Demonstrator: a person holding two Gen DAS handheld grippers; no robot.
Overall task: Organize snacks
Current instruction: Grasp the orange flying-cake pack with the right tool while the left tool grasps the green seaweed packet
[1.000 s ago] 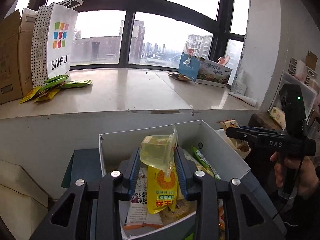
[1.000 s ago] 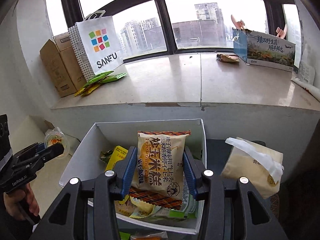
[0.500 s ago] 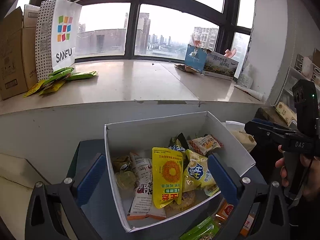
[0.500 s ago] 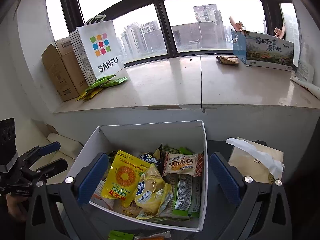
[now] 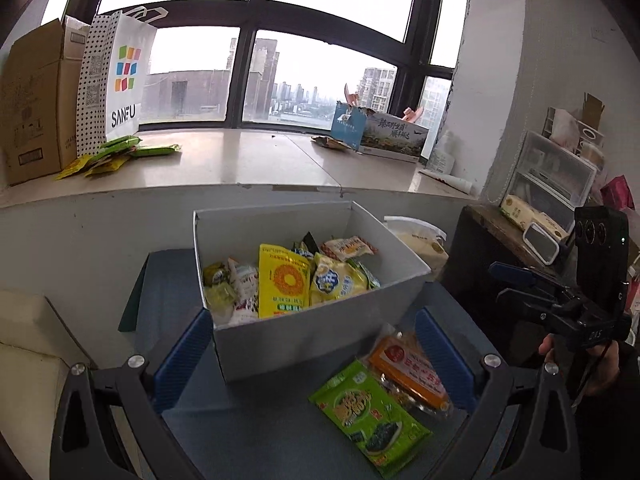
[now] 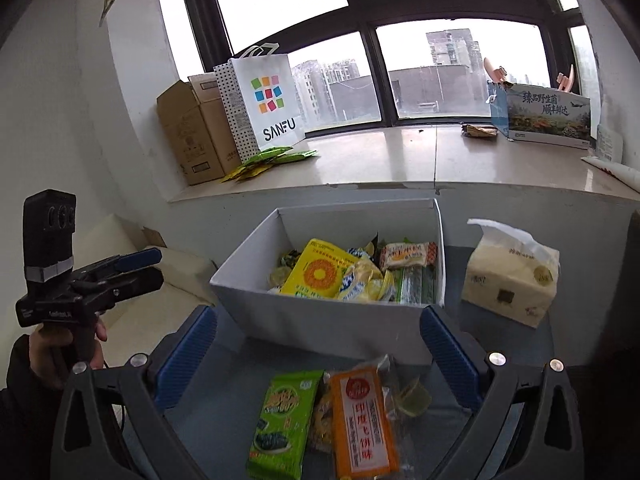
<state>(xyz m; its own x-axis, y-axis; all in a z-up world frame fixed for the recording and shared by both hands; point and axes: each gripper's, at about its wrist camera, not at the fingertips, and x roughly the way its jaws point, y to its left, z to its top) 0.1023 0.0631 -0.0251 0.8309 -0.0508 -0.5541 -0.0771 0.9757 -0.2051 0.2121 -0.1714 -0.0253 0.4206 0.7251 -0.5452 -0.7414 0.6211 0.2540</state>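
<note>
While both jaws are standing wide with nothing between them, having just been opening, the left hand-held gripper (image 5: 312, 352) and right hand-held gripper (image 6: 320, 356) are hovering short of the box (image 6: 332, 328), which is already holding most snacks. Judgement: a fresh pick is starting. Two packs are still lying on the tabletop (image 5: 248, 432) before the box: a green pack (image 6: 284, 420) and an orange pack (image 6: 360, 420), touching. Next move is calling for closing on one alone. The bag (image 6: 266, 100) is reading "SANFU"; pack print is too small.

Blue table (image 6: 500, 344) bears snack box (image 6: 332, 328) (tissues (image 6: 508, 280) beside).
</note>
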